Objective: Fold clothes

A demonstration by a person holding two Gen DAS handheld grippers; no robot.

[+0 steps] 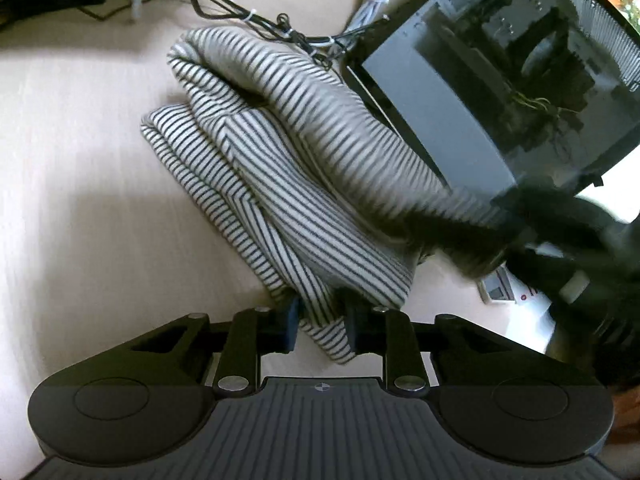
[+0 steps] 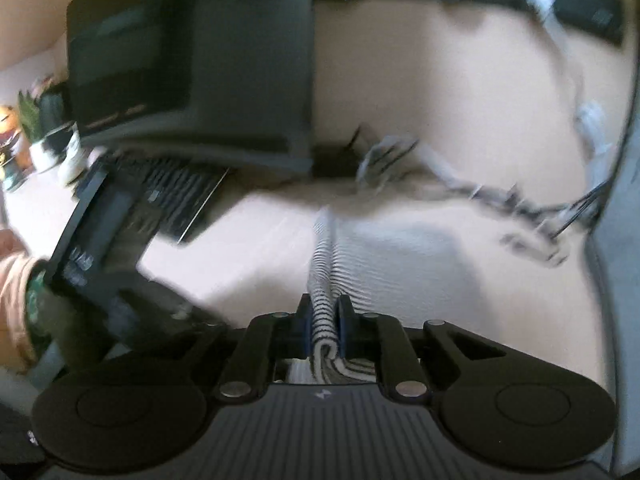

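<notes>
A black-and-white striped garment [image 1: 288,168] lies bunched in folds on the pale table [image 1: 80,200]. My left gripper [image 1: 322,320] is shut on its near corner, which hangs between the blue pads. In the right wrist view the same striped garment [image 2: 325,264] runs forward as a narrow band. My right gripper [image 2: 324,322] is shut on it, with the cloth pinched between the pads and curling out behind them. The right gripper also shows as a dark blur in the left wrist view [image 1: 560,248], at the garment's right end.
A black computer case with a glass side [image 1: 500,80] stands right of the garment, also visible in the right wrist view [image 2: 192,60]. Bundled cables [image 1: 280,28] lie behind the garment. A keyboard [image 2: 176,196] lies left. The right wrist view is motion-blurred.
</notes>
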